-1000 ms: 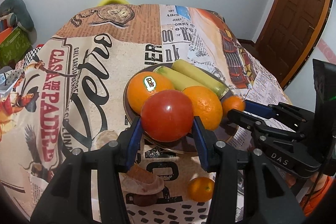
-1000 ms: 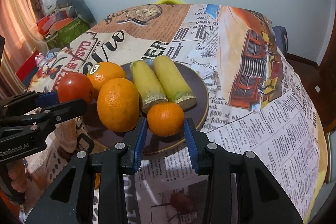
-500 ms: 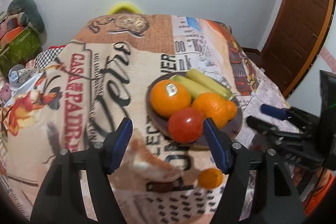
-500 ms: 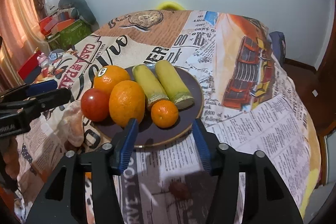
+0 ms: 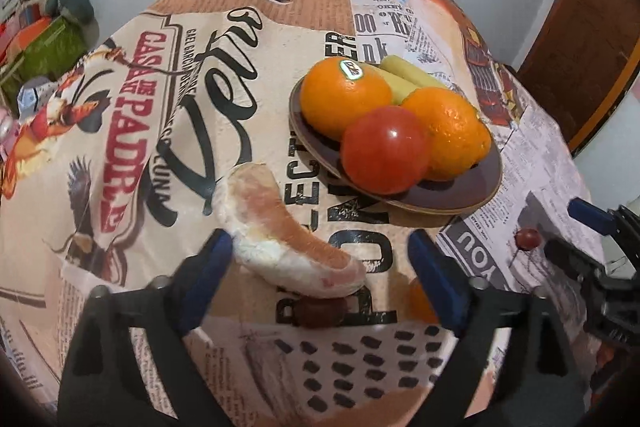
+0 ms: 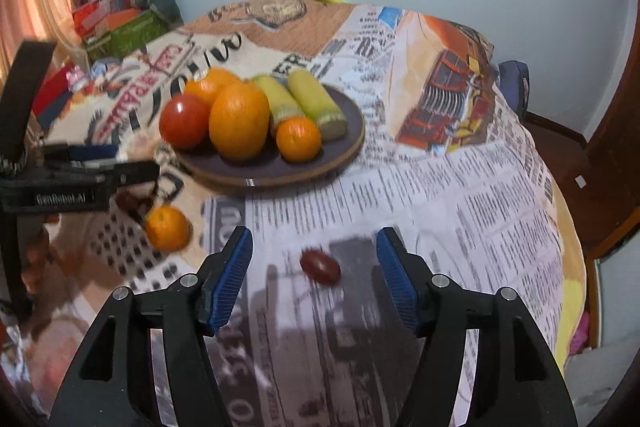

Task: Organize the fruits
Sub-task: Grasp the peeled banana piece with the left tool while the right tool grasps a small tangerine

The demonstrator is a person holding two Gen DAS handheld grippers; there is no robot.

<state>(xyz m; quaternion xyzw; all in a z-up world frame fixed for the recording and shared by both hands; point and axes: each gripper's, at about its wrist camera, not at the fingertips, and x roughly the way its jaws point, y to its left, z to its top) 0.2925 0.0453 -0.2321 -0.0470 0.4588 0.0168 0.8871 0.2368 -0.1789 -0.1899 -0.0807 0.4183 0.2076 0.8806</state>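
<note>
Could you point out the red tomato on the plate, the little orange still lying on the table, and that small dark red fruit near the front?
tomato (image 5: 386,150), left wrist view, middle of its skin.
small orange (image 6: 167,228), right wrist view, its middle.
small dark red fruit (image 6: 320,266), right wrist view, its middle.

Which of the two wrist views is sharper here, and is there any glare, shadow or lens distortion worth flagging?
Left wrist view: fairly sharp; a small glare spot on the tomato; fisheye bends the tablecloth edges. Right wrist view: motion blur smears the newspaper print and the small dark red fruit, though the right tool itself reads crisp; a dark shadow falls on the cloth around that fruit.
</note>
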